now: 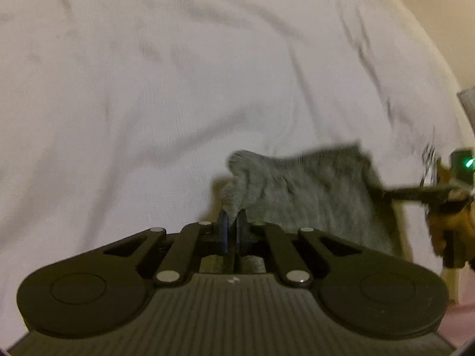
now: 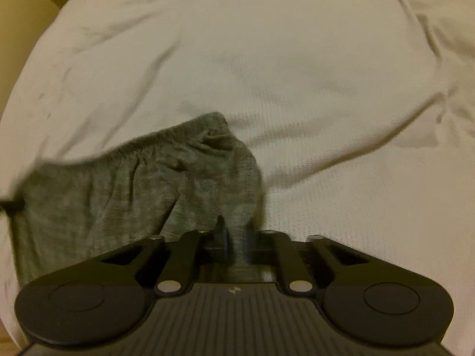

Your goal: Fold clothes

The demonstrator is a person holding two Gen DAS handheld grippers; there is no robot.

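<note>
A small grey knit garment (image 1: 311,190) hangs stretched above a white sheet, held at two corners. My left gripper (image 1: 233,218) is shut on its left corner, with a tuft of fabric sticking up between the fingers. In the right wrist view the same grey garment (image 2: 133,195) spreads to the left, its gathered band along the top edge. My right gripper (image 2: 236,231) is shut on its right corner. The right gripper's fingers (image 1: 415,192) also show at the far right of the left wrist view, gripping the cloth's other end, with a hand behind them.
A wrinkled white sheet (image 1: 148,74) covers the bed and fills most of both views (image 2: 311,74). A beige wall or headboard (image 1: 439,14) lies past the sheet's edge. Another grey piece (image 1: 466,101) peeks in at the right rim.
</note>
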